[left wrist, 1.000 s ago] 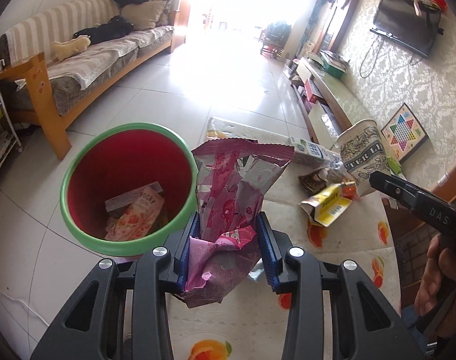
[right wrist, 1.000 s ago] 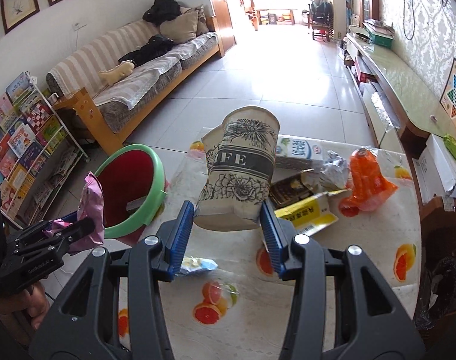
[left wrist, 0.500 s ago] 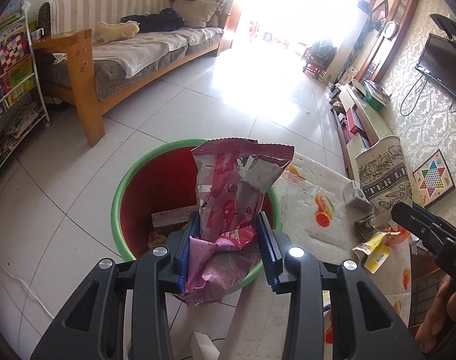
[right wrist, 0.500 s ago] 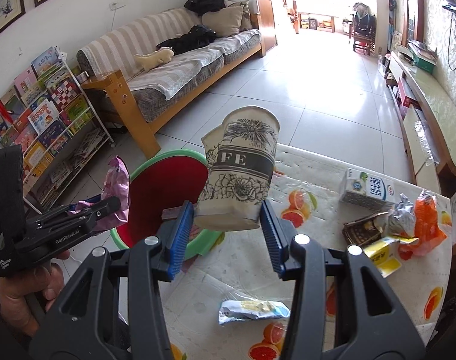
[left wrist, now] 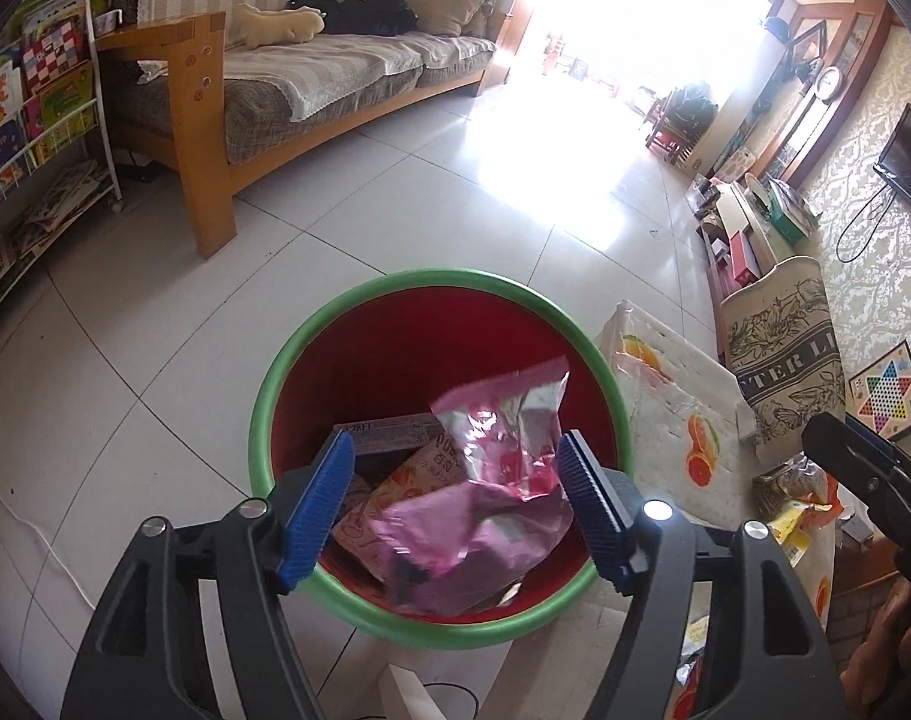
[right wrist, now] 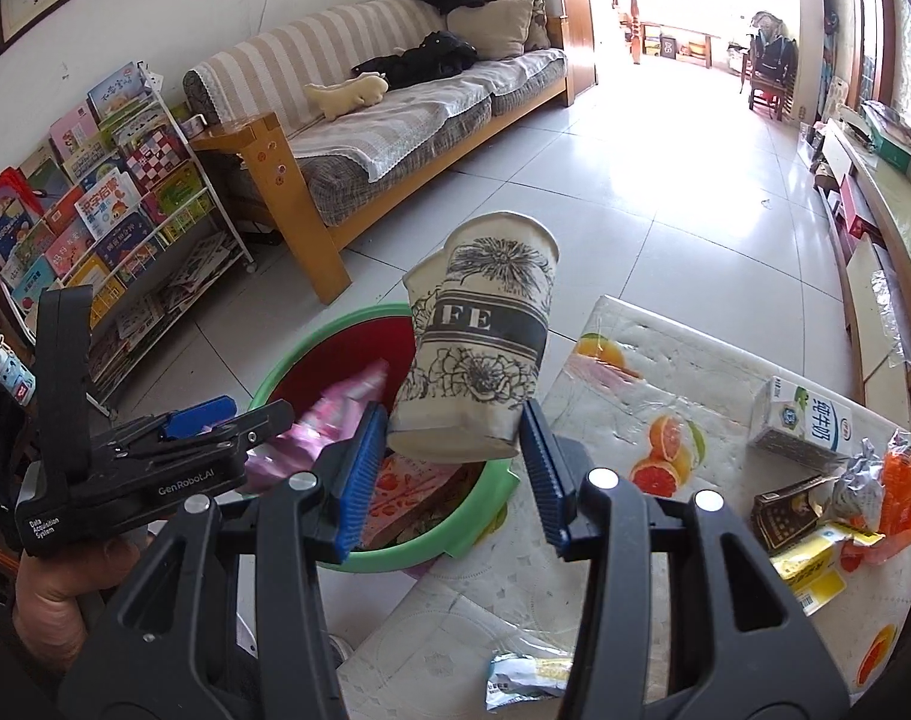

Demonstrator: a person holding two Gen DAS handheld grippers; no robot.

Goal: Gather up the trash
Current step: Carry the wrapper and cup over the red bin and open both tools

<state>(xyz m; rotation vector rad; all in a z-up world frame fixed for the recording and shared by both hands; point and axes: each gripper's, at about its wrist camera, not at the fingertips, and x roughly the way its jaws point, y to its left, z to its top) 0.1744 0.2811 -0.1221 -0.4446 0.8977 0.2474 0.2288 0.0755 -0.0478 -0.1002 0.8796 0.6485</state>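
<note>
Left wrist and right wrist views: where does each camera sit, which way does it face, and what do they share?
Left wrist: on the left gripper, looking down into the red bin; its open blue fingers frame the pink wrapper.
Right wrist: on the right gripper, facing the sofa; holds the paper cup; left hand visible.
Shared: bin, wrapper, cup, sofa.

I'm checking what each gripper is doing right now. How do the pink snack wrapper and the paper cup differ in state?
The pink snack wrapper is loose between the open left gripper, over the red bin; the paper cup is clamped in the right gripper. The wrapper is crumpled, shiny film; the cup is stiff with a flower print, dented at the rim. Both are trash at the bin.
</note>
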